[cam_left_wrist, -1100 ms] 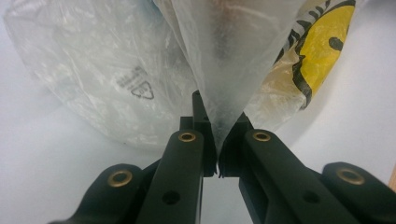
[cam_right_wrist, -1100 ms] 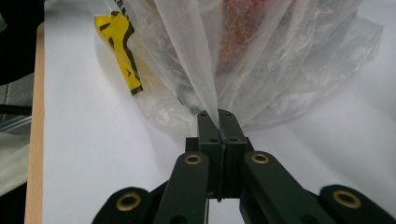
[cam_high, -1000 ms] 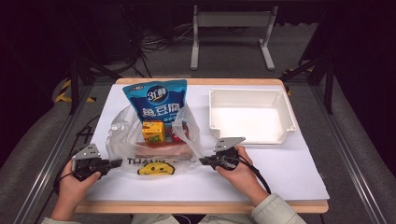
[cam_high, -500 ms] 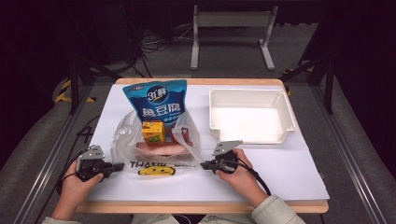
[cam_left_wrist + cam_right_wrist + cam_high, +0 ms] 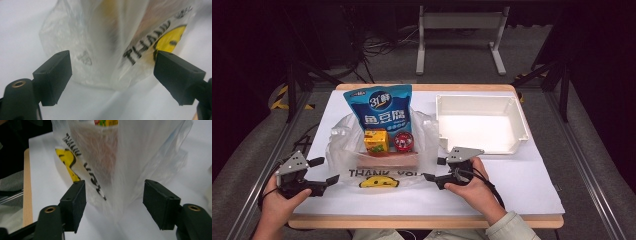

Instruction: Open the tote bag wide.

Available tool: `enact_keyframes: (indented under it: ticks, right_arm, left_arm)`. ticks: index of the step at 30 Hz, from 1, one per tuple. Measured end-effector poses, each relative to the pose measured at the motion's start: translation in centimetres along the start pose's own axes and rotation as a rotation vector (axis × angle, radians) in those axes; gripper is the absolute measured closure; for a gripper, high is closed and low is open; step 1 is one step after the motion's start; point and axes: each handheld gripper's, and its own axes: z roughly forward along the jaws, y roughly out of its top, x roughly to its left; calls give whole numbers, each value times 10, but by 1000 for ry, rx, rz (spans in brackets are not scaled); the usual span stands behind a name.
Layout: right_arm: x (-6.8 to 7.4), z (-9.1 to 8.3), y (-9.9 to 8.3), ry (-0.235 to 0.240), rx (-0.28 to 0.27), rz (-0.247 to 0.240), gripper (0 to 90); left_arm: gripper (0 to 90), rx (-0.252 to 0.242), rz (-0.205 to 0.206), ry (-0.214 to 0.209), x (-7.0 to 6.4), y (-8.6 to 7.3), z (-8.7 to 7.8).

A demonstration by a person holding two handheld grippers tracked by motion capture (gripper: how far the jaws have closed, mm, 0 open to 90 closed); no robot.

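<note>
A clear plastic bag (image 5: 343,150) with a yellow smiley and "THANK YOU" print lies on the white table cover (image 5: 522,180). Inside it sit a yellow carton (image 5: 376,141), a red round tin (image 5: 403,141) and a reddish flat pack (image 5: 387,160); a blue snack pouch (image 5: 380,108) sticks out at the back. My left gripper (image 5: 325,171) is open just left of the bag's near corner (image 5: 100,57). At the bag's right near corner (image 5: 117,165), my right gripper (image 5: 434,169) stands open too. Neither one touches the plastic.
An empty white tray (image 5: 518,120) stands at the back right of the table. The wooden table edge (image 5: 427,222) runs along the front. A grey metal stand (image 5: 459,35) is on the floor beyond the table.
Both grippers have drawn slightly outward and nearer the front edge, away from the bag's corners. The bag has settled flatter on the table.
</note>
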Motion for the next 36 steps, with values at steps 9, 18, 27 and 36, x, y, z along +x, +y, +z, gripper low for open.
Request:
enact_keyframes:
  ticks: [9, 18, 27, 36]
  right_arm:
    - [-3, -25, 28, -95, -118, -55, 295]
    - [-8, -39, 59, -170, -177, -77, 233]
    - [-17, -37, 79, -173, -195, -70, 211]
    - [-26, -29, 88, -159, -198, -57, 210]
  left_arm:
    - [124, -108, 25, 44, -4, 27, -22]
    - [64, -177, 67, 35, -10, 61, -29]
    - [45, -215, 90, 22, -11, 88, -27]
    - [57, -267, 80, -22, -6, 104, -24]
